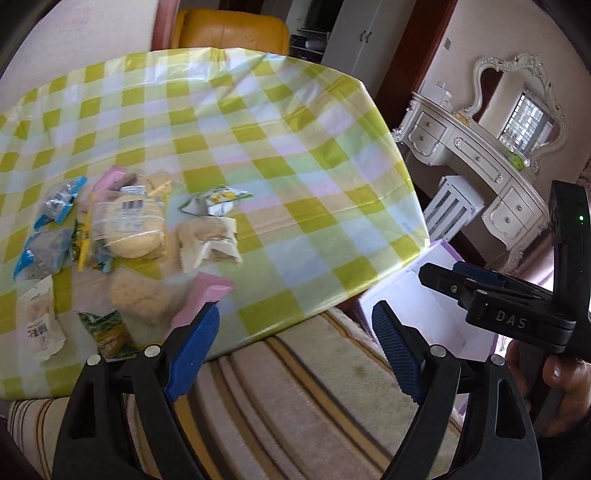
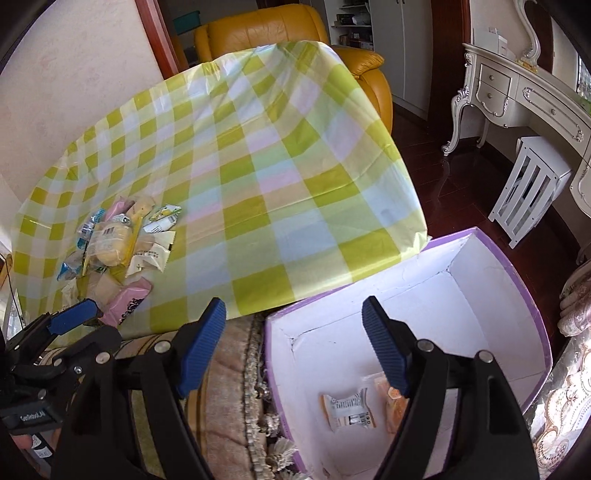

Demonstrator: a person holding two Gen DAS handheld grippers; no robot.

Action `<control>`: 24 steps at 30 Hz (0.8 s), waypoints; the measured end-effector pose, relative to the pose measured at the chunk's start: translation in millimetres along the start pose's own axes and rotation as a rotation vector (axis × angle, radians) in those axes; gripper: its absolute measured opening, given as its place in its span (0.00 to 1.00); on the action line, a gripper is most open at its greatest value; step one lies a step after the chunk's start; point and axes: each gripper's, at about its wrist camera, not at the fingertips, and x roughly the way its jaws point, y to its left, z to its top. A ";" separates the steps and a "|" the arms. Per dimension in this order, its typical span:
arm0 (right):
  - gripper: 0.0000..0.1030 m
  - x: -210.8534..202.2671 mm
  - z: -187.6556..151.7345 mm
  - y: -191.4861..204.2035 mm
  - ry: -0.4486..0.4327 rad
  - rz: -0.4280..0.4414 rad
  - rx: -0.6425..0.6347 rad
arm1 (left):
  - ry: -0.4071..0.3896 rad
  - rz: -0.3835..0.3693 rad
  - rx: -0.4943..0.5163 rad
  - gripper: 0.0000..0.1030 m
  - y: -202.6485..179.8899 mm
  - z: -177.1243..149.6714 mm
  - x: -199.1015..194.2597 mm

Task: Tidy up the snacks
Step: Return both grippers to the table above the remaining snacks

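1. The snack pile (image 1: 122,225) lies on the table (image 1: 258,155), at about eight o'clock of the left wrist view: a clear-wrapped round yellow cake (image 1: 129,225), blue-edged packets (image 1: 48,236), a white packet with a lemon print (image 1: 218,199), a beige wrapped pastry (image 1: 208,240) and a pink packet (image 1: 205,295) nearest the table's edge.
2. In the right wrist view the same pile (image 2: 118,243) sits at nine o'clock, well apart from the box.
3. The white-lined box (image 2: 491,295) with a purple rim stands just off the table's corner, at four o'clock of the right wrist view. Two wrapped snacks lie on its floor: a white and orange packet (image 2: 349,408) and an orange one (image 2: 393,406), partly hidden behind a blue pad.
4. The right hand-held gripper (image 2: 293,347) hangs over the box's near-left corner, jaws wide, nothing between them.
5. The left hand-held gripper (image 1: 295,349) is over the striped cushion (image 1: 295,387) at the table's near edge, jaws wide and empty; its left pad overlaps the pink packet in view, and whether they touch I cannot tell.
6. A green and white checked cloth covers the table. Beyond it stand a yellow leather armchair (image 2: 288,33) at twelve o'clock and a white ornate dressing table (image 2: 524,92) at two o'clock.
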 end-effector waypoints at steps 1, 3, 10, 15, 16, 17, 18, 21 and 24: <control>0.74 2.1 -0.2 7.6 0.003 0.012 -0.008 | -0.007 0.011 -0.014 0.79 8.2 -1.1 -4.0; 0.74 7.4 -1.2 21.8 0.021 0.034 -0.019 | -0.020 0.034 -0.041 0.79 24.0 -4.9 -12.5; 0.74 25.5 -6.9 61.0 0.083 0.083 -0.027 | -0.056 0.098 -0.135 0.79 72.4 -20.5 -37.0; 0.74 33.1 -8.4 80.6 0.100 0.073 -0.044 | -0.072 0.128 -0.195 0.79 100.7 -27.6 -48.7; 0.74 34.5 -9.2 83.7 0.103 0.061 -0.049 | -0.075 0.131 -0.205 0.79 105.2 -29.0 -50.8; 0.74 35.6 -9.7 87.3 0.102 0.055 -0.053 | -0.078 0.133 -0.215 0.79 109.9 -30.7 -53.0; 0.74 36.8 -10.1 90.6 0.102 0.057 -0.056 | -0.082 0.135 -0.226 0.79 113.8 -32.7 -55.4; 0.74 41.0 -12.0 102.1 0.109 0.052 -0.080 | -0.096 0.144 -0.266 0.79 128.4 -39.1 -62.7; 0.74 45.2 -13.6 112.8 0.117 0.064 -0.101 | -0.099 0.150 -0.314 0.79 145.9 -45.3 -67.7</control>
